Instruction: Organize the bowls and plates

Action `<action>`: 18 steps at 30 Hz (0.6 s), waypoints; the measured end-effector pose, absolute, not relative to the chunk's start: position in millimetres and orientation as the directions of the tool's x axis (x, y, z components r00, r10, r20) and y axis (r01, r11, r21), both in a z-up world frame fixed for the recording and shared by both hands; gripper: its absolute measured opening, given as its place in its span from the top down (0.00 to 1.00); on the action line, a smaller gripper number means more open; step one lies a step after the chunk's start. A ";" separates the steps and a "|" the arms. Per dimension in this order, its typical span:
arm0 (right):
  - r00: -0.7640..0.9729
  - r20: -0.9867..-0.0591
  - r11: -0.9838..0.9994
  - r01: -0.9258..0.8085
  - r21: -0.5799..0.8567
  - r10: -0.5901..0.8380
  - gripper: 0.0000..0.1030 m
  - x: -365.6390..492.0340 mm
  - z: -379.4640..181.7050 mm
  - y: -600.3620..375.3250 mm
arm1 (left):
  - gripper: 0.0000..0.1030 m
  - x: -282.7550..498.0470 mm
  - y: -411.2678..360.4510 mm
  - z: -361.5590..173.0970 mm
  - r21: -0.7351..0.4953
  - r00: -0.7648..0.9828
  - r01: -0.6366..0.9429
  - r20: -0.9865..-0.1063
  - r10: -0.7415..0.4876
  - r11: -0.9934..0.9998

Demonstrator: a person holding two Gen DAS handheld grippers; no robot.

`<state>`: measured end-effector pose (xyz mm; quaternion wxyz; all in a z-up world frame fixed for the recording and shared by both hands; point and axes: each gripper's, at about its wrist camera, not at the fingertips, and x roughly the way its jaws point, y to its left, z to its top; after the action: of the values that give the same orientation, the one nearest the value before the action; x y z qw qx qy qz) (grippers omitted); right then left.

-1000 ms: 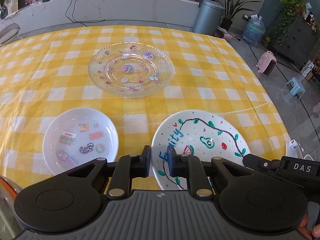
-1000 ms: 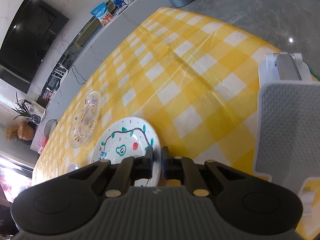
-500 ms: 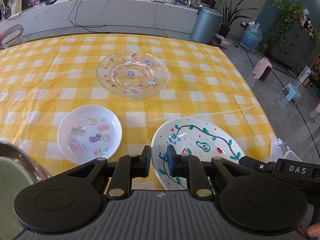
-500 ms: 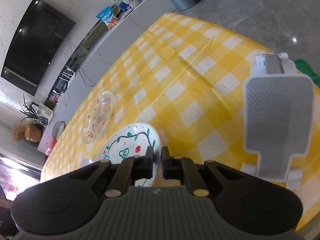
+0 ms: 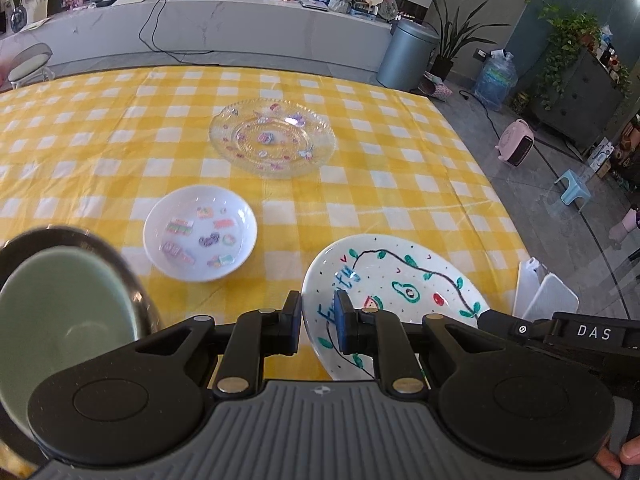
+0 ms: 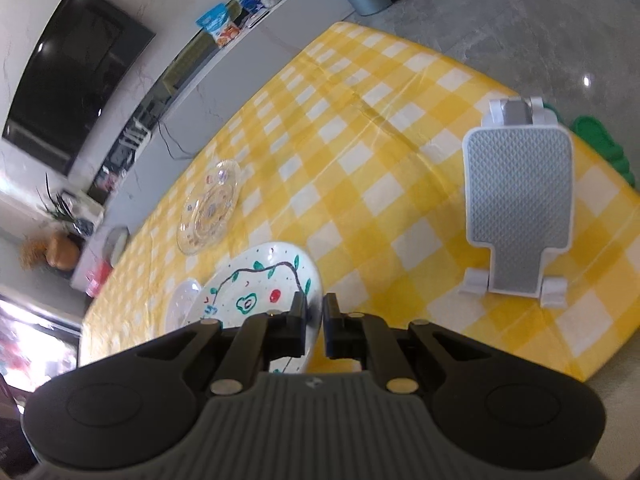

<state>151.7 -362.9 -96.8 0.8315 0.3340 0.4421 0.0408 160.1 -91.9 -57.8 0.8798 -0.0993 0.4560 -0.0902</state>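
A white plate (image 5: 400, 280) painted with fruit and green leaves hangs tilted above the yellow checked table (image 5: 100, 152), carried by both grippers. My left gripper (image 5: 318, 320) is shut on its near-left rim. On the opposite rim my right gripper (image 6: 315, 316) is shut too, with the plate (image 6: 256, 288) reaching away to the left. A clear glass plate (image 5: 272, 138) with stickers lies further back on the table. Nearer lies a small white dish (image 5: 200, 234) with stickers. A pale green bowl (image 5: 60, 320) sits inside a dark metal bowl at the lower left.
A white and grey stand (image 6: 520, 208) stands near the table's right edge, close to the plate. Beyond that edge is grey floor with a pink heater (image 5: 518, 144) and a blue stool (image 5: 572, 186). A grey bin (image 5: 408, 54) stands behind the table.
Both grippers have risen and drawn back with the painted plate between them. The table's dishes look smaller, and the green bowl has come into the left view.
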 end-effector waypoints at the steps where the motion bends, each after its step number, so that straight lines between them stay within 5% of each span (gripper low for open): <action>1: 0.600 -0.716 0.788 0.219 0.575 0.357 0.94 149.8 -94.5 -360.6 | 0.82 158.0 -91.9 -58.4 -0.258 0.566 0.066 -0.786 -0.249 0.964; 18: 0.456 -0.839 0.883 0.203 0.423 0.297 0.91 155.0 -104.5 -344.1 | 0.82 138.5 -101.0 -78.2 -0.191 0.545 0.070 -0.815 -0.198 0.979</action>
<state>155.0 -344.1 -104.5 0.8188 0.2401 0.5207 0.0289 138.5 -101.0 -78.2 0.8764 -0.0677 0.4706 -0.0764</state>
